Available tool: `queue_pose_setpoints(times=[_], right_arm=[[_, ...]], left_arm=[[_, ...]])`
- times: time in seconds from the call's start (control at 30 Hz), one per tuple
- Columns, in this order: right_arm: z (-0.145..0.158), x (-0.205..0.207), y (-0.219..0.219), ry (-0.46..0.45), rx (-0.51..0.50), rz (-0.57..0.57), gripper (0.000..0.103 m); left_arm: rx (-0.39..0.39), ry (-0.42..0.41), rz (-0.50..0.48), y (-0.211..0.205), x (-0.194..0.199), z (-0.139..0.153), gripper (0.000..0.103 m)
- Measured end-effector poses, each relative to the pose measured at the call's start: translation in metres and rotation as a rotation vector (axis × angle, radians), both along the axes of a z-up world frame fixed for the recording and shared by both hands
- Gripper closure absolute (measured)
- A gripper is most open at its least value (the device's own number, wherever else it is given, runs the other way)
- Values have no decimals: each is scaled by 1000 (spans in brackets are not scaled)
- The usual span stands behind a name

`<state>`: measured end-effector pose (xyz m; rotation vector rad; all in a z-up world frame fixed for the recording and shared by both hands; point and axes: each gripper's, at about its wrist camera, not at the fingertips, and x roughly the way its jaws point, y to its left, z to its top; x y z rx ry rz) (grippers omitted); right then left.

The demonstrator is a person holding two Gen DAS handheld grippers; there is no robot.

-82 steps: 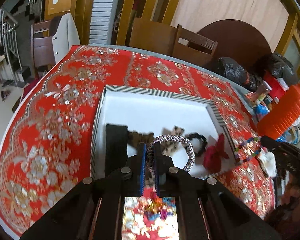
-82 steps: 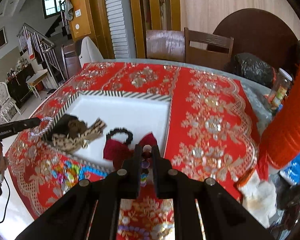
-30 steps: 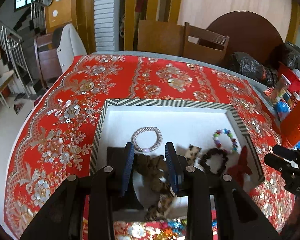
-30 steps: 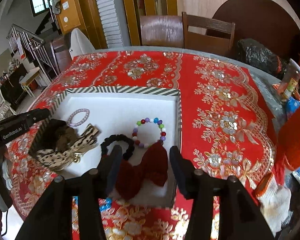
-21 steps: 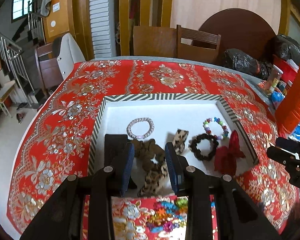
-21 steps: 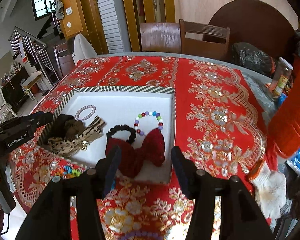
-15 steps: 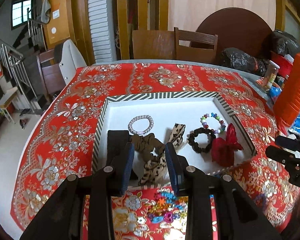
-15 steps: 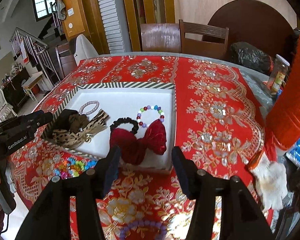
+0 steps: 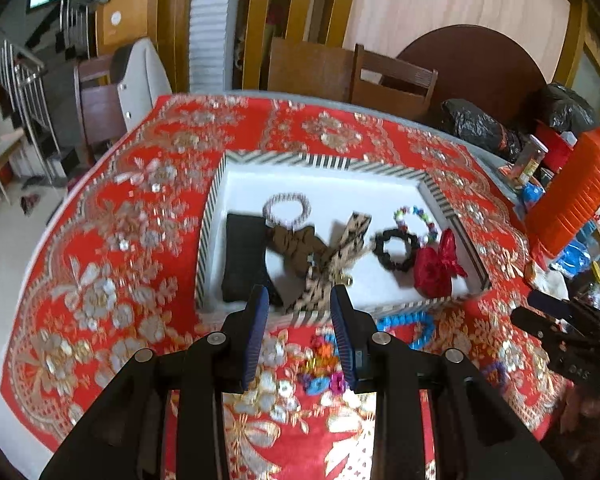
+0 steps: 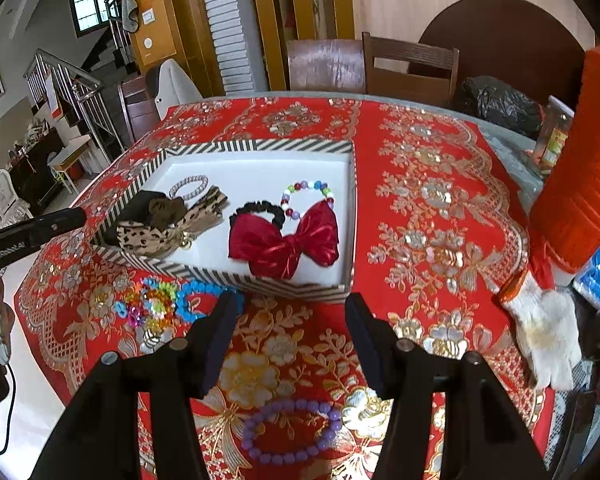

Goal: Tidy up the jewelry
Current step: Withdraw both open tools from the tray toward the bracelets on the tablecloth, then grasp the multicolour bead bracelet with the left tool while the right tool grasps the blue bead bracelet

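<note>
Jewelry lies in and just before the striped tray [image 10: 260, 145]: purple bead bracelet [image 10: 290, 430] beneath the right gripper [image 10: 290, 312], colourful beads [image 9: 320, 364] between the left gripper [image 9: 300, 304] jaws; both stand apart, empty.

We hold our black left claw [image 9: 299, 318] at lower centre, blue-padded jaws parted and empty. Our black right claw [image 10: 290, 326] gapes wider at lower centre, empty too.

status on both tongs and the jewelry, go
Left tongs open, empty. Right tongs open, empty, above purple bead bracelet on the cloth. Blue bracelet also outside striped tray. Nothing in the way.
</note>
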<state>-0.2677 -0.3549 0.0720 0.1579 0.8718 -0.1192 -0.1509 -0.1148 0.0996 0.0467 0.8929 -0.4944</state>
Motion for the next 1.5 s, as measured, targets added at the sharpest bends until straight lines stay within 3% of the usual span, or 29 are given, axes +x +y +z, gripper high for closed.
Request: queue_pose_setpoints(times=[0.37, 0.57, 0.9, 1.0, 1.07, 1.1, 1.13, 1.17, 1.2, 1.37, 1.5], right_arm=[[-22, 6, 7, 54, 20, 40, 45], [-31, 17, 17, 79, 15, 68, 45], [-63, 57, 37, 130, -11, 107, 45], [-74, 67, 38, 134, -5, 95, 50], [-77, 68, 42, 118, -44, 98, 58], [-78, 68, 44, 114, -78, 104, 69], [-78, 68, 45, 115, -93, 109, 85], [-78, 67, 44, 121, -97, 114, 91], [-76, 65, 43, 125, -87, 118, 94], [-53, 47, 32, 73, -59, 119, 94], [-26, 33, 29, 18, -54, 124, 94]], left_arm=[[-11, 188, -115, 1, -10, -57, 80], [-37, 237, -93, -1, -4, -75, 77], [41, 189, -97, -15, 4, -82, 77], [59, 181, -120, -20, 0, -83, 77], [84, 159, -136, -23, -3, -82, 77], [91, 156, -144, -23, -5, -82, 78], [89, 160, -154, -23, -6, -82, 88], [84, 174, -165, -23, -7, -83, 97], [76, 183, -172, -22, -8, -82, 98], [26, 211, -200, -14, -15, -71, 101], [-3, 166, -210, -8, -23, -45, 103]])
